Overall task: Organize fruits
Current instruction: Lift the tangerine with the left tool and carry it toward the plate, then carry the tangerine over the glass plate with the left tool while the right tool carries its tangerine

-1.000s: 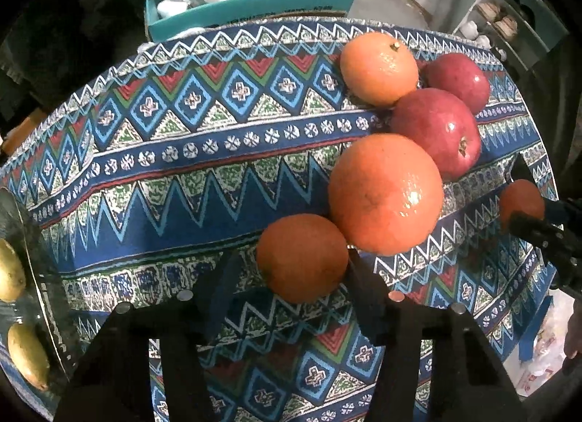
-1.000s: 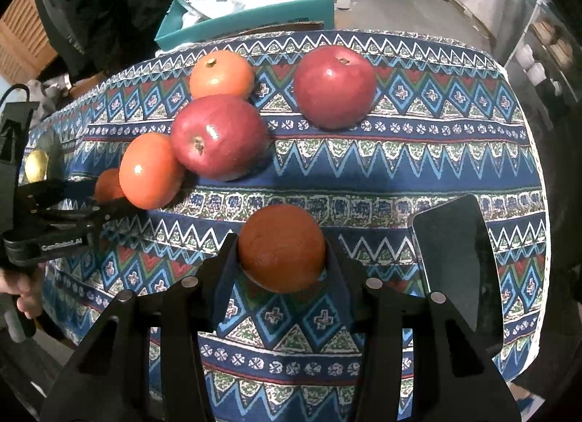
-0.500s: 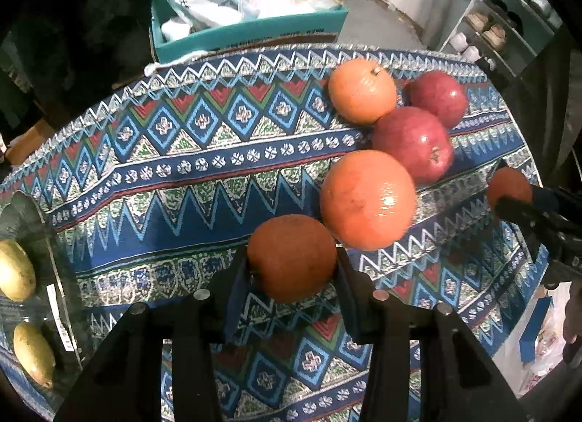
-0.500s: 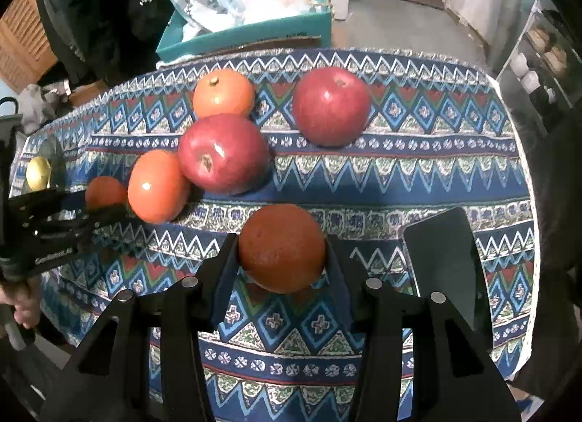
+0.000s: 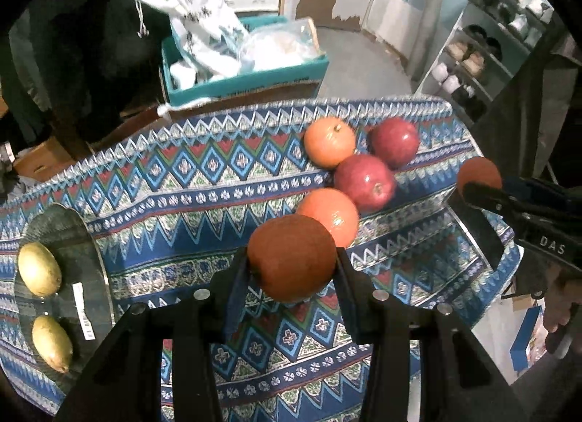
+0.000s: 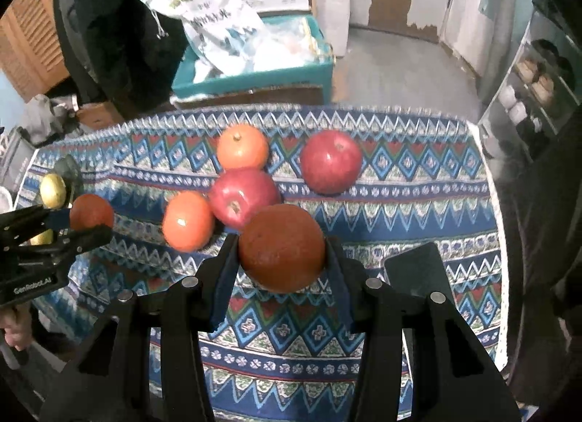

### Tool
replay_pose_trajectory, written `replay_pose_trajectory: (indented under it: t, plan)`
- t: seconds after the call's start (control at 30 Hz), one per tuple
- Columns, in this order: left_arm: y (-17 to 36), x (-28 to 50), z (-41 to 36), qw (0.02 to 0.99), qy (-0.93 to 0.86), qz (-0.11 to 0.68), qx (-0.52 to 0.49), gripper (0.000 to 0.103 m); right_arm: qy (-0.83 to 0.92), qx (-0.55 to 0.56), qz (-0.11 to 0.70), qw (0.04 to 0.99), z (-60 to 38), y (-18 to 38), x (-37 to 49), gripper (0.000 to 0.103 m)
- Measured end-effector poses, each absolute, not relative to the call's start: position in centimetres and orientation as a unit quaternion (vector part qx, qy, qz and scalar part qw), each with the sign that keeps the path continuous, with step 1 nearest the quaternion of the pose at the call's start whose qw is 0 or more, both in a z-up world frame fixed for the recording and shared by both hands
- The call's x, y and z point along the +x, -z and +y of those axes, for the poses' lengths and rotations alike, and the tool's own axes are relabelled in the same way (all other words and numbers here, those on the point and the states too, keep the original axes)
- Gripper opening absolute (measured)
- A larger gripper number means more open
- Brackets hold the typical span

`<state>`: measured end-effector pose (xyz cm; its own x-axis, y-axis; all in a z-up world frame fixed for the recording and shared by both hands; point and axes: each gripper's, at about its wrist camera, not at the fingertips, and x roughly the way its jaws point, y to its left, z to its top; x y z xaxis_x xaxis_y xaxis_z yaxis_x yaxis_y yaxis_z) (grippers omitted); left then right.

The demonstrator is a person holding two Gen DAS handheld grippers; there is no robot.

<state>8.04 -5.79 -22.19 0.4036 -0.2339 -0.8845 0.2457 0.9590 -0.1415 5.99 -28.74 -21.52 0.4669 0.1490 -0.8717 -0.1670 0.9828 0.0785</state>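
1. Currently, left gripper (image 5: pixel 291 265) has jaws clamped on a dark orange (image 5: pixel 291 256), one finger each side; fruit is held above the patterned tablecloth (image 5: pixel 182 204), clear of the cloth.
2. Right gripper (image 6: pixel 282 258) likewise grips a second dark orange (image 6: pixel 281 247) btwn both fingers, lifted over the cloth's near half.
3. Each gripper shows in the other's view w/ its fruit: right unit at far right of left cam, left unit at far left of right cam.
4. Loose fruit on cloth: bright orange (image 6: pixel 188 221) touching a red apple (image 6: pixel 243 196); stemmed orange (image 6: pixel 242 147) just behind that apple, approx. touching; second red apple (image 6: pixel 331 161) apart to the right.
5. Glass plate (image 5: pixel 91 240) at left end of table holds two yellow-green fruits (image 5: pixel 39 269), type unclear; a barcode sticker sits on its rim.
6. Black phone (image 6: pixel 418 269) lies flat on cloth, just right of right gripper.
7. Teal box (image 6: pixel 254 76) w/ bags stands behind the table; shoe rack (image 5: pixel 491 58) at far right.
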Motion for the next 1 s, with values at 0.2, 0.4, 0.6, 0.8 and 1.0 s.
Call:
replay_pose_trajectory:
  t: [0.2,0.4,0.6,0.8,1.0]
  plan:
    - [19.1,7.0,-5.3,0.855,0.147,0.498,0.001,0.045,-0.095,-0.015,0.477,0.874,-27.9,18.1,5.5,0.046]
    - [16.3,5.9,-5.0,0.869,0.152,0.470,0.000,0.045,-0.104,-0.011,0.447,0.888,-27.3,14.9,5.0,0.046]
    - [13.7,4.9,-4.6,0.882,0.156,0.445,-0.003,0.045,-0.113,-0.010,0.422,0.900,-26.6,11.8,4.2,0.046]
    - [11.4,3.8,-4.0,0.893,0.160,0.421,-0.006,0.045,-0.126,-0.007,0.405,0.906,-25.9,9.8,3.3,0.046]
    - [9.6,2.9,-3.4,0.898,0.168,0.407,-0.017,0.045,-0.139,-0.002,0.388,0.911,-25.3,7.9,2.5,0.046]
